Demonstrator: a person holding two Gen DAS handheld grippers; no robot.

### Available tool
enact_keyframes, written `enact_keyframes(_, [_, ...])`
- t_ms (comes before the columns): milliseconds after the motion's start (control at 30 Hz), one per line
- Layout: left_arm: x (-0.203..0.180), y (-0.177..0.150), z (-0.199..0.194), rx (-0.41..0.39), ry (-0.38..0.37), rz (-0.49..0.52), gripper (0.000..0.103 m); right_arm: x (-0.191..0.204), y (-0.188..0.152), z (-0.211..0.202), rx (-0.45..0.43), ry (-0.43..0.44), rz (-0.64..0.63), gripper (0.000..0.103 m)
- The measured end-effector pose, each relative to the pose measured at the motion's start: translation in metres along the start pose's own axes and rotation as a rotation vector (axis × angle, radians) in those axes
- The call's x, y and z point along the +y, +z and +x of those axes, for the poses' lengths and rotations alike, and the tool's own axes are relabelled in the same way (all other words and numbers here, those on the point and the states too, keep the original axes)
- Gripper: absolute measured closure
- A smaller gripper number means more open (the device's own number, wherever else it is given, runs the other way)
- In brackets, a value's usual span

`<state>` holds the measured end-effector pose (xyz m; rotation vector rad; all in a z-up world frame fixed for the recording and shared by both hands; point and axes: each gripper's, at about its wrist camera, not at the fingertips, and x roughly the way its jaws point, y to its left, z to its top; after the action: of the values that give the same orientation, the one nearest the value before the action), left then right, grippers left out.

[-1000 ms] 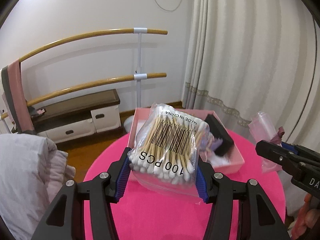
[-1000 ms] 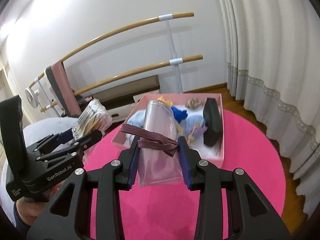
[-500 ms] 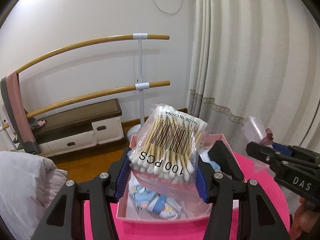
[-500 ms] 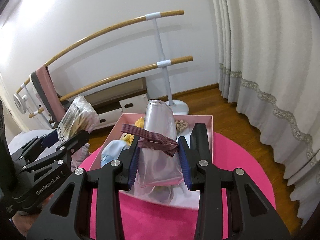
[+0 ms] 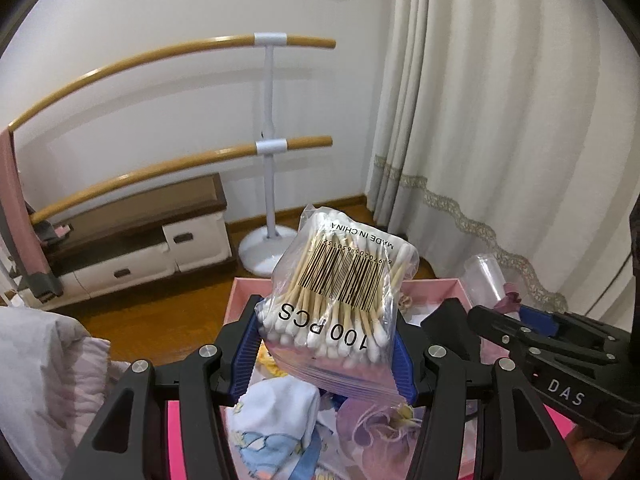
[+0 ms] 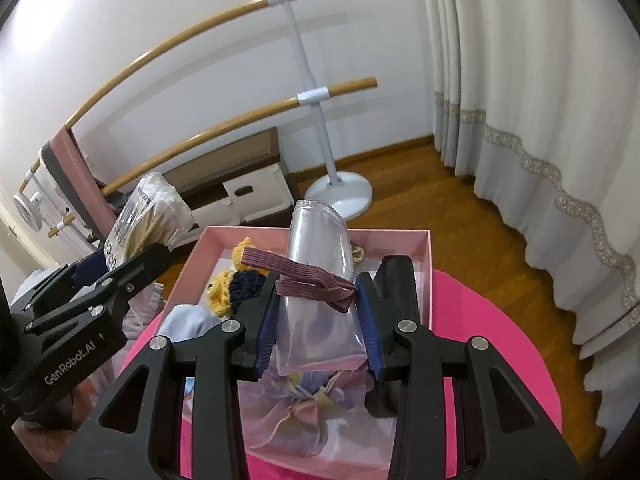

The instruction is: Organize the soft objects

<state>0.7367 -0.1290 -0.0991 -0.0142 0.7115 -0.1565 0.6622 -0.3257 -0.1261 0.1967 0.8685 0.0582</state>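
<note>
Holding two things above the pink box [image 6: 424, 248], we get ready to put them in. Our left gripper [image 5: 328, 354] has its blue pads squeezed on a bag of cotton swabs [image 5: 344, 280]. Our right gripper [image 6: 318, 320] has its pads squeezed on a clear plastic pouch [image 6: 318, 264] with a purple elastic band [image 6: 304, 276] around it. Both things hang in the air over the box, which sits on the round pink table [image 6: 496, 344].

The box is already quite full. We see a white and blue cloth [image 5: 280, 412], a yellow and navy knitted toy [image 6: 234, 284], a black thing [image 6: 400, 284] standing at one side, and a thin purple flower pouch [image 6: 304, 408].

We think a few things could go wrong. The swab bag is smooth and could slip out early. If we let go too close to the box wall, a thing could land on the rim and tip out. Our two grippers are near each other, so they might bump. The pile could also get too high.
</note>
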Motion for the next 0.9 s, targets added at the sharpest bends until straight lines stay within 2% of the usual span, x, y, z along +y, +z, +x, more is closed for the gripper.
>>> enact_keyframes(333, [0.005, 0.05, 0.085, 0.109, -0.02, -0.008, 0.045, -0.017, 0.003, 0.044, 0.089, 0.002, 0.05, 0.068])
enact_keyframes(433, [0.009, 0.062, 0.105, 0.141, -0.016, -0.01, 0.031, -0.022, 0.002, 0.054, 0.113, -0.002, 0.065, 0.066])
enact_keyframes(467, [0.012, 0.066, 0.108, 0.137, -0.006, -0.015, 0.022, -0.024, 0.002, 0.057, 0.12, 0.003, 0.076, 0.065])
enact_keyframes(500, [0.013, 0.068, 0.109, 0.13, 0.004, -0.02, 0.014, -0.026, 0.002, 0.059, 0.125, 0.006, 0.082, 0.062])
enact_keyframes(567, [0.018, 0.072, 0.108, 0.106, 0.018, -0.033, 0.008, -0.029, 0.001, 0.06, 0.124, 0.013, 0.092, 0.05])
enact_keyframes(633, [0.021, 0.075, 0.105, 0.089, 0.022, -0.032, 0.007, -0.03, -0.001, 0.056, 0.11, 0.015, 0.101, 0.034])
enact_keyframes(667, [0.022, 0.076, 0.101, 0.082, 0.027, -0.029, 0.007, -0.03, -0.001, 0.054, 0.107, 0.017, 0.103, 0.03])
enact_keyframes(733, [0.026, 0.08, 0.095, 0.058, 0.04, -0.029, 0.005, -0.029, -0.002, 0.048, 0.094, 0.024, 0.111, 0.004])
enact_keyframes(767, [0.027, 0.08, 0.09, 0.045, 0.041, -0.034, 0.002, -0.029, -0.003, 0.044, 0.088, 0.013, 0.116, 0.0])
enact_keyframes(900, [0.027, 0.09, 0.072, -0.009, 0.106, -0.01, 0.0, -0.03, -0.008, 0.027, 0.04, 0.025, 0.154, 0.0])
